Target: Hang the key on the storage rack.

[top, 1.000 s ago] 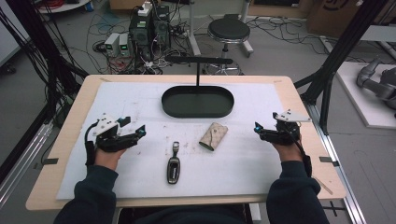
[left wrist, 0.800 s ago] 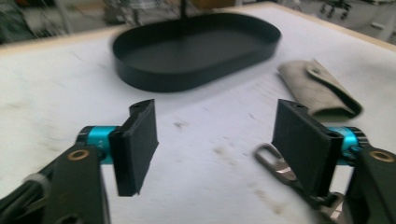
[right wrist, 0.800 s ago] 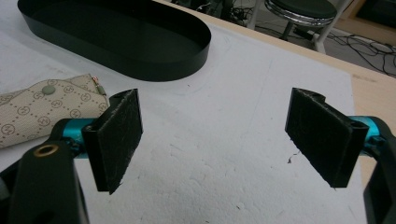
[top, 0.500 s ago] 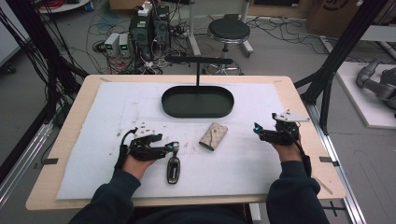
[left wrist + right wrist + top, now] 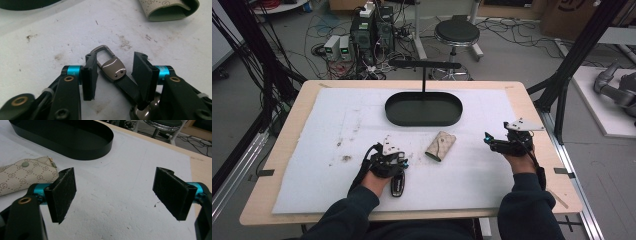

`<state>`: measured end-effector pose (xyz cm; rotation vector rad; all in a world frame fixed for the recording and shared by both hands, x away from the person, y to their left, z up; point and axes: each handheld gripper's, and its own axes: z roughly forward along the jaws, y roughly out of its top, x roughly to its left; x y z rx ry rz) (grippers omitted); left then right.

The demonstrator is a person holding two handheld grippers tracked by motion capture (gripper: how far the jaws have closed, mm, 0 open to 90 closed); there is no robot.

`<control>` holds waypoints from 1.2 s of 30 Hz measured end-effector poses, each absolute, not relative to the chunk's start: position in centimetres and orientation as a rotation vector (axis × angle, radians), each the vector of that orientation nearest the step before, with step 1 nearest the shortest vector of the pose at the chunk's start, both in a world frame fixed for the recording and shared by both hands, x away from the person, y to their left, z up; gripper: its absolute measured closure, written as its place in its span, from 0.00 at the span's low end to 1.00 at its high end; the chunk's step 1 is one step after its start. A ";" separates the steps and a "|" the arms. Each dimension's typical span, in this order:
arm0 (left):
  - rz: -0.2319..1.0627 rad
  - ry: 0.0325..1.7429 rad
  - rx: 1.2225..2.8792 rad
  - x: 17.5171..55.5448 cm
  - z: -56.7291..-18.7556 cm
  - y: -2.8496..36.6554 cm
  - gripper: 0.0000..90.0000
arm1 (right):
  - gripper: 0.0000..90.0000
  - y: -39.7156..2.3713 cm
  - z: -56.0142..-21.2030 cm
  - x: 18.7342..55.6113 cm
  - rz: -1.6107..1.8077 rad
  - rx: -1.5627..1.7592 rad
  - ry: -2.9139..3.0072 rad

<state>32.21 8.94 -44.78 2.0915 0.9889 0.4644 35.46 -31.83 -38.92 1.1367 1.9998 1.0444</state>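
Left gripper (image 5: pixel 113 75) moved onto key fob (image 5: pixel 113 68), jaws closing around metal clasp.

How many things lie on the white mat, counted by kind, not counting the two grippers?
Black oval tray with its upright handle: 1
Beige patterned pouch: 1
Car key with a metal clip, between the jaws of the left gripper: 1
Total: 3

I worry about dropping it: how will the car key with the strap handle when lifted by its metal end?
The key fob probably dangles: its strap looks floppy. The polished clasp may slip between the left gripper pads.
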 end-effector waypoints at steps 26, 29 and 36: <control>0.328 1.122 1.996 32.9 -43.9 9.7 0.44 | 0.22 -32.0 -39.1 35.6 1.048 1.144 2.013; 0.375 1.137 2.047 31.6 -43.8 9.3 0.43 | 0.22 -32.0 -39.1 35.6 1.047 1.136 2.016; 0.330 1.029 2.156 32.1 -43.8 9.5 0.50 | 0.22 -31.9 -39.2 35.6 1.043 1.137 2.021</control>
